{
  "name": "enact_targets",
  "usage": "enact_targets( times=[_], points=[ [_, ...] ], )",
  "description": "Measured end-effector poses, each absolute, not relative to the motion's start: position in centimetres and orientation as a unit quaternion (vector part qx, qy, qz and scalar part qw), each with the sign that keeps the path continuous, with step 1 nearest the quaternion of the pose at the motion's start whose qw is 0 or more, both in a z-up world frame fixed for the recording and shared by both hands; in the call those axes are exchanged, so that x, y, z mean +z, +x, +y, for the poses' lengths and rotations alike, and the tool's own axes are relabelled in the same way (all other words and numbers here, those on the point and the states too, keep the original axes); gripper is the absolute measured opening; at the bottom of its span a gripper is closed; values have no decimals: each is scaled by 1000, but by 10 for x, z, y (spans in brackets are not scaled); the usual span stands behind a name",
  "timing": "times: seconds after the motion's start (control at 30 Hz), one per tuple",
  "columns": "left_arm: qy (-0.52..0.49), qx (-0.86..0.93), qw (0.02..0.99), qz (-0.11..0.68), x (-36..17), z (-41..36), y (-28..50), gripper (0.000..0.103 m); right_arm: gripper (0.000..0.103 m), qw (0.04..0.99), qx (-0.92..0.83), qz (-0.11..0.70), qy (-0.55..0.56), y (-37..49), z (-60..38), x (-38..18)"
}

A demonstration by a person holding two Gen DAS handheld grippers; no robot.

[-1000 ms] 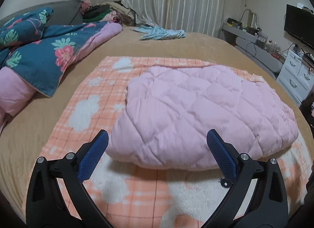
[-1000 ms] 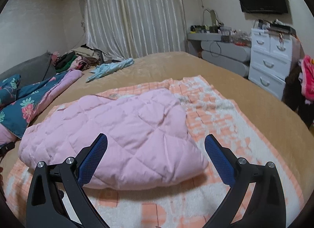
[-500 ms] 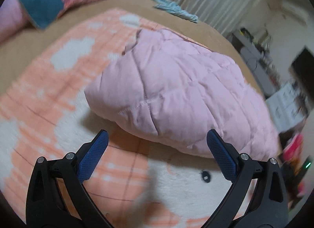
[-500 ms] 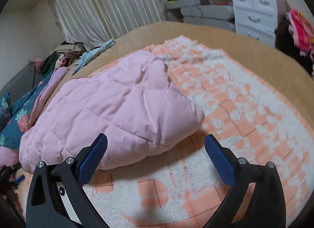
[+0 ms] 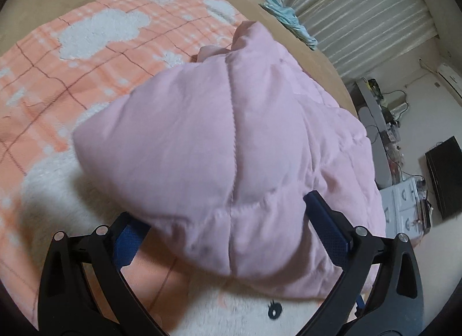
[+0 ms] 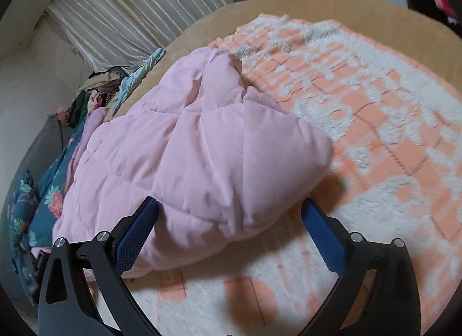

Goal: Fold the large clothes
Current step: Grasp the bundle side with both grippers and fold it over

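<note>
I see the bed point(image 5: 303, 47) under its tan cover filling most of both views, with pale curtains point(image 6: 138, 3) behind it. An orange-and-white checked blanket point(image 5: 95, 47) is spread flat over the bed. On the blanket lies the pink quilted jacket point(image 5: 231, 133), folded into a thick puffy bundle; it sits near the blanket's near edge, with 1 corner toward each claw. A floral blue quilt point(image 6: 43, 191) is bunched at the bed's far left side, and a light blue garment point(image 5: 291, 21) lies near the curtains.

My left claw point(image 5: 231, 226) is spread wide, both blue pads set against the bundle's near left corner, 1 pad tucked under the fabric edge and the other pressed on its side, not clamped. My right claw point(image 6: 231, 223) is also wide, with its left pad touching the bundle's near right corner and its right pad over the blanket.
</note>
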State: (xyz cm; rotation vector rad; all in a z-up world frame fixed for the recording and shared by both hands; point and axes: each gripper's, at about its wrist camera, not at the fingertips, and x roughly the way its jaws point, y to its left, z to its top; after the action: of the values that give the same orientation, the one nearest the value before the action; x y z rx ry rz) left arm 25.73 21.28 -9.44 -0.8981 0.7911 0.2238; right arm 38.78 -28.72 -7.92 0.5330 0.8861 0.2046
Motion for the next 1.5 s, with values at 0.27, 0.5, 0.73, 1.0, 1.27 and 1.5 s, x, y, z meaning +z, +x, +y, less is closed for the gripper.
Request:
enact_targets(
  times=[0.27,0.5,0.73,1.0,1.27,1.5],
  points=[
    [-433,93,822,358,-111,216,271,95,99,827,127,438,329,417,-289,-104],
    [-428,88,829,349,-111,218,281,95,89,833,144,421,327,430,-282,-105],
    [-355,91,869,331,-82,201,281,52,40,861,186,384,277,426,-266,-80],
    [-286,97,896,327,-46,184,273,32,31,898,200,351,173,410,-245,-46],
    [-245,86,917,303,-3,170,250,29,27,926,233,282,98,373,-230,0],
    [-224,85,925,295,17,168,227,29,26,930,246,266,67,337,-229,13]
  ],
)
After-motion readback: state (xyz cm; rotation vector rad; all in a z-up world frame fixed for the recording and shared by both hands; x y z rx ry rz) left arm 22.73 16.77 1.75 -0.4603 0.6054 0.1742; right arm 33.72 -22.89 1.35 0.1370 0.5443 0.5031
